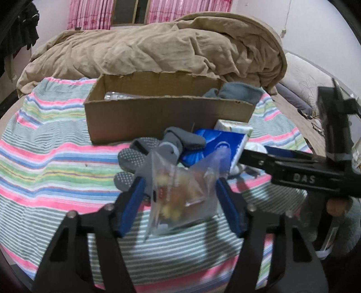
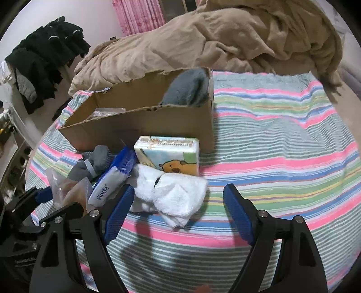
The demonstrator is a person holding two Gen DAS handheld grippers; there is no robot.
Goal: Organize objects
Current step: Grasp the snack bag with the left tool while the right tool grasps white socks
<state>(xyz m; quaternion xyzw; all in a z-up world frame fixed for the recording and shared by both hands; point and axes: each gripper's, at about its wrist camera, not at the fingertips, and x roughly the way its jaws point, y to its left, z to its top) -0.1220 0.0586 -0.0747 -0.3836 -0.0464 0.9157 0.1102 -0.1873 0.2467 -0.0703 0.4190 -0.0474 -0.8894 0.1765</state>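
Note:
My left gripper [image 1: 179,191] is closed on a clear plastic bag of snacks [image 1: 180,198] and holds it above the striped bedsheet. Behind it lie grey dotted socks [image 1: 144,155], a blue Vinda tissue pack [image 1: 216,144] and a bear-print tissue pack [image 2: 168,155]. My right gripper [image 2: 178,202] is open, its fingers either side of white socks [image 2: 171,193] on the sheet. An open cardboard box [image 1: 162,112] stands behind, holding a grey cloth [image 2: 187,88] and a clear packet [image 1: 117,96].
A crumpled tan duvet [image 1: 158,45] fills the far half of the bed. The striped sheet [image 2: 282,146] stretches to the right of the box. Black clothes [image 2: 45,56] hang at the far left. Pink curtains [image 1: 90,13] are behind.

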